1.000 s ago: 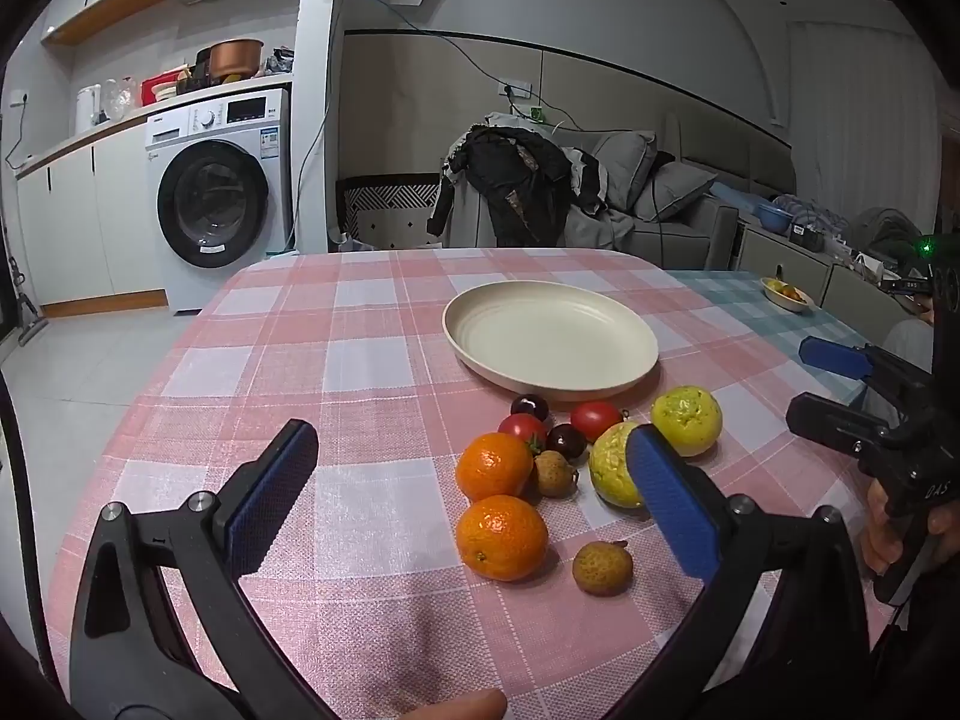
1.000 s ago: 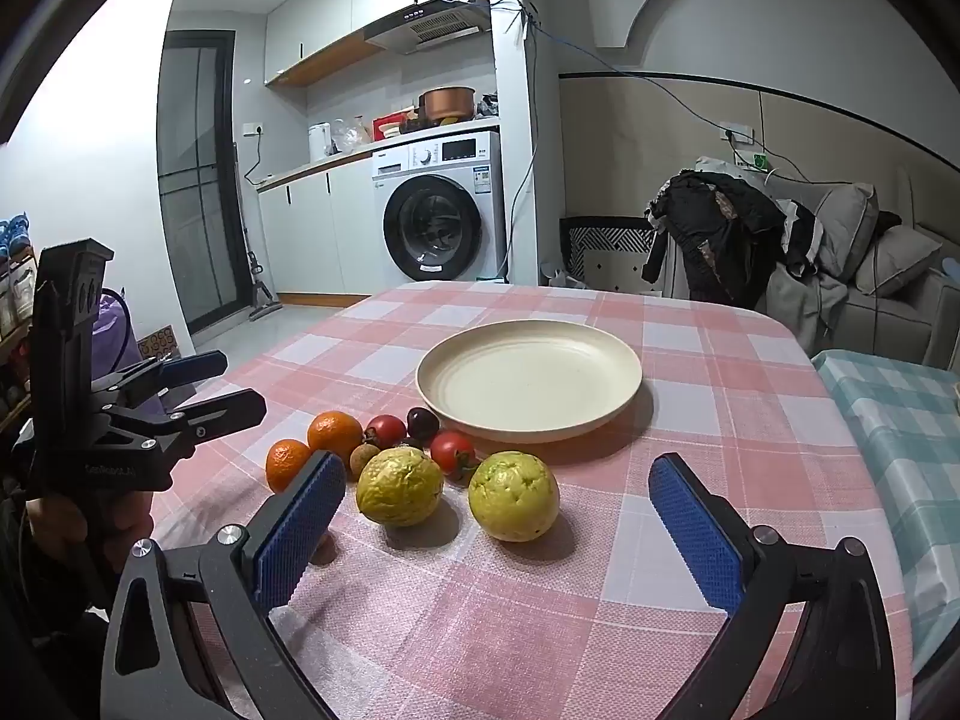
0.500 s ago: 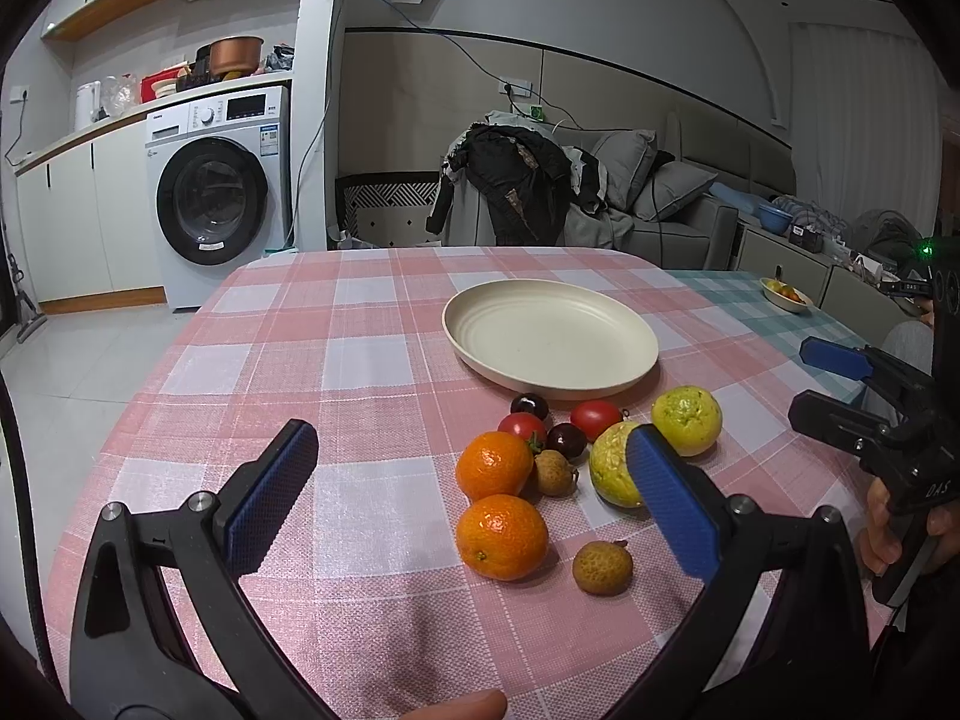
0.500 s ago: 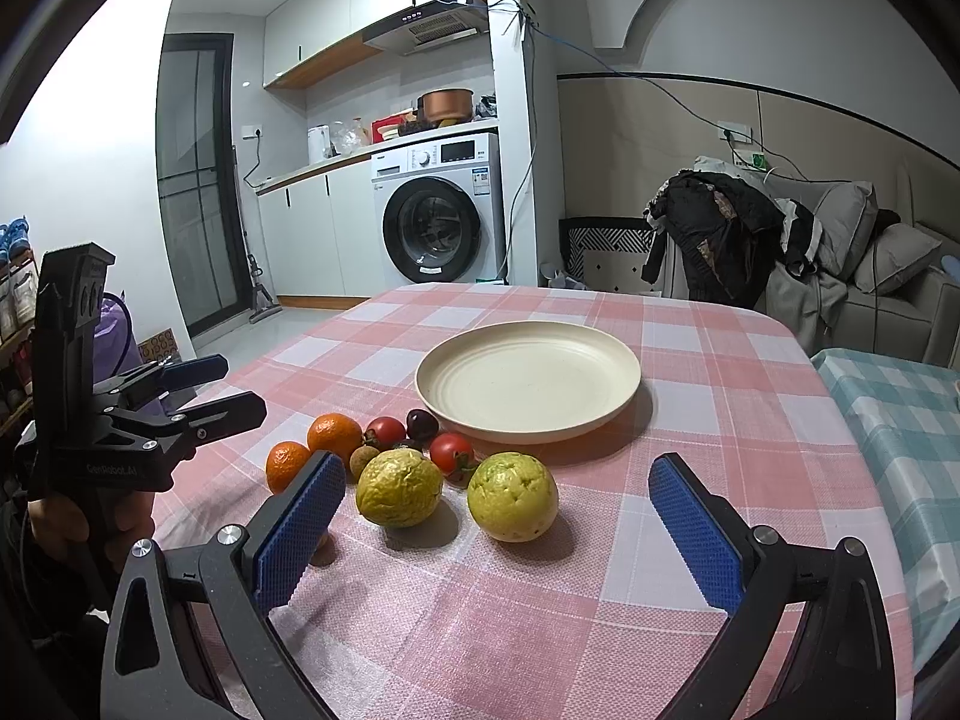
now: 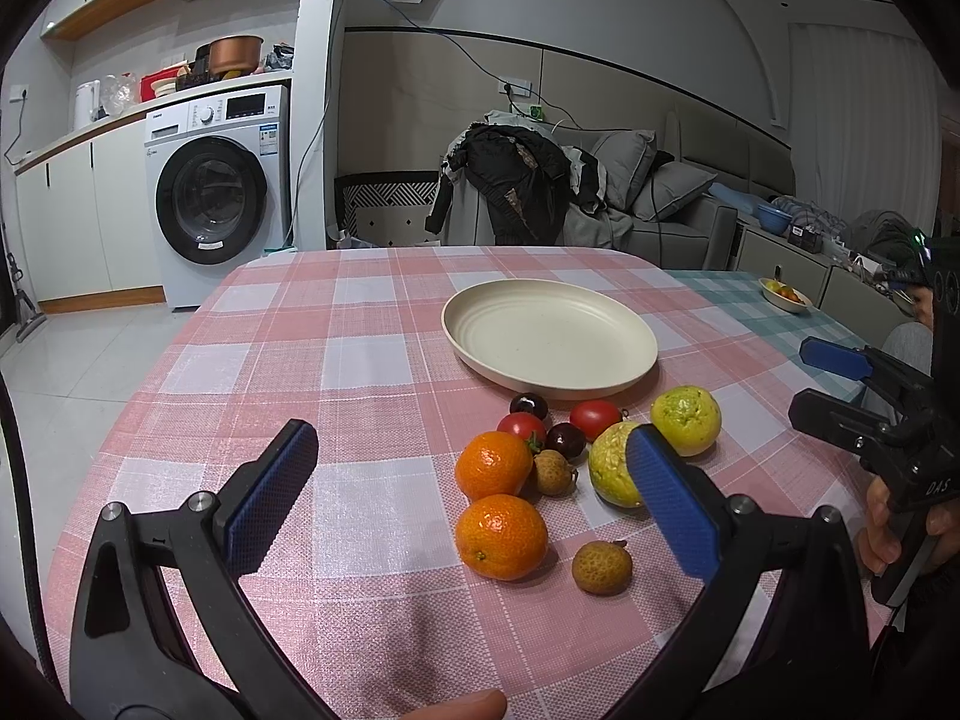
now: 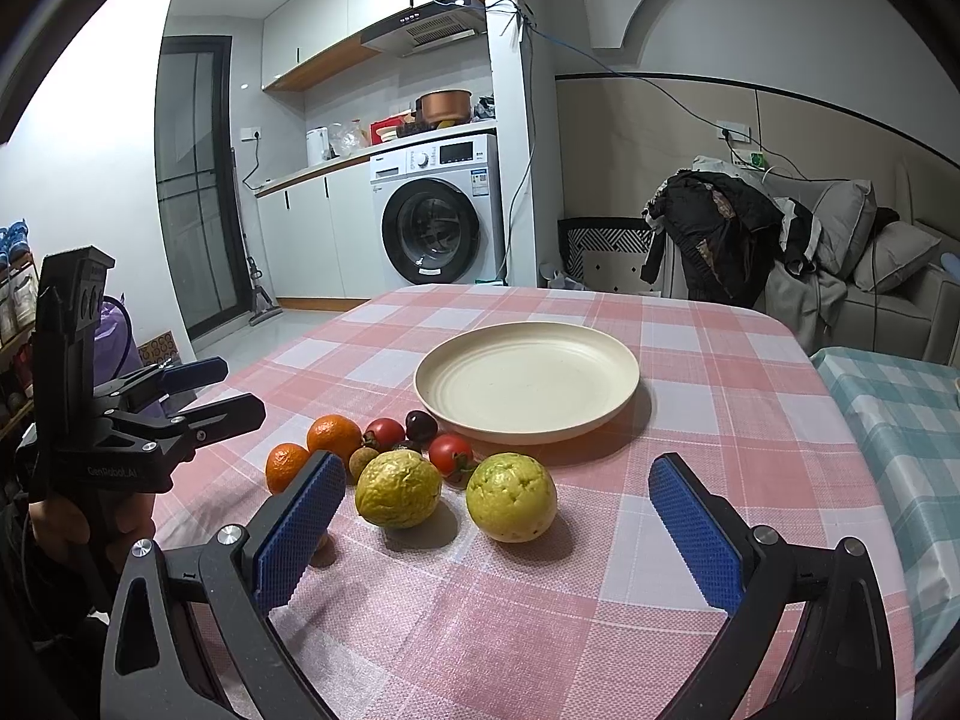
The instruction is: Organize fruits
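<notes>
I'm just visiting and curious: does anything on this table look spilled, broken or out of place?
Nothing looks spilled or broken. The cream plate sits bare, and all the fruit lies loose beside it on the checked tablecloth. One small brown fruit lies apart from the cluster, near an orange. Both grippers hang open, holding nothing.
</notes>
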Action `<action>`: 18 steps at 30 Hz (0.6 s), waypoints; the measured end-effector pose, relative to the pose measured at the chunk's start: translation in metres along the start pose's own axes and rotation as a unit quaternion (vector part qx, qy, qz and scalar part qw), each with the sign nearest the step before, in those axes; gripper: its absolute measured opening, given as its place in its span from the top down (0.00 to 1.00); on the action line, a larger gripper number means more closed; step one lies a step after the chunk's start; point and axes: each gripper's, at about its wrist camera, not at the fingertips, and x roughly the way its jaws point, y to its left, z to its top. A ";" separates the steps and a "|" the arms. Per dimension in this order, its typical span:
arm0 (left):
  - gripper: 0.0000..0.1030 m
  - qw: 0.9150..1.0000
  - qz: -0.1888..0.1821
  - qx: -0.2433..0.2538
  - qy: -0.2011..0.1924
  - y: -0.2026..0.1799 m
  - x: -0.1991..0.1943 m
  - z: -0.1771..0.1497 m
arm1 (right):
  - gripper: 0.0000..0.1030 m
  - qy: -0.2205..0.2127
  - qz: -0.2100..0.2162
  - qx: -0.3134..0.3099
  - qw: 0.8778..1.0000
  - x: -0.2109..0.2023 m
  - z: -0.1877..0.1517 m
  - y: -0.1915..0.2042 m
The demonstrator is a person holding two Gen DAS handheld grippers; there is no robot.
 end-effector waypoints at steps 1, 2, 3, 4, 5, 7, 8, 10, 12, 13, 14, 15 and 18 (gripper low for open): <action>0.00 1.000 0.000 0.000 0.000 0.001 0.000 0.000 | 0.00 0.000 0.000 0.000 1.000 0.000 0.000 0.000; 0.00 1.000 0.000 0.000 0.000 0.000 0.000 0.000 | 0.00 0.000 0.000 0.000 1.000 0.000 0.000 0.000; 0.00 1.000 0.000 0.000 0.000 0.001 0.000 0.000 | 0.00 0.000 0.000 0.000 1.000 0.000 0.000 0.000; 0.00 1.000 0.000 0.000 0.000 0.001 0.000 0.000 | 0.00 0.000 0.000 0.000 1.000 0.000 0.000 0.000; 0.00 1.000 0.000 0.000 0.000 0.000 0.000 0.000 | 0.00 0.000 0.000 0.000 1.000 0.000 0.000 0.000; 0.00 1.000 0.000 0.000 0.000 0.001 0.000 0.000 | 0.00 0.000 0.001 0.000 1.000 0.000 0.000 0.000; 0.00 1.000 0.000 0.000 0.000 0.000 0.000 0.000 | 0.00 0.000 0.000 0.001 1.000 0.000 0.000 0.000; 0.00 1.000 0.000 0.000 0.000 0.001 0.000 0.000 | 0.00 0.000 0.001 0.001 1.000 0.000 0.000 0.001; 0.00 1.000 0.000 -0.001 0.000 0.000 0.000 0.000 | 0.00 -0.001 0.001 0.001 1.000 0.000 -0.001 -0.002; 0.00 1.000 0.000 -0.001 0.000 0.000 0.000 0.000 | 0.00 0.000 0.001 0.001 1.000 0.000 -0.001 -0.002; 0.00 1.000 -0.001 -0.001 0.000 0.001 0.000 0.000 | 0.00 0.000 0.001 0.001 1.000 0.000 -0.001 -0.002; 0.00 1.000 0.000 -0.001 0.001 0.000 0.000 0.000 | 0.00 0.000 0.001 0.001 1.000 0.000 -0.001 -0.002; 0.00 1.000 0.000 -0.001 0.000 0.001 0.000 0.000 | 0.00 0.000 0.001 0.001 1.000 0.000 -0.001 -0.002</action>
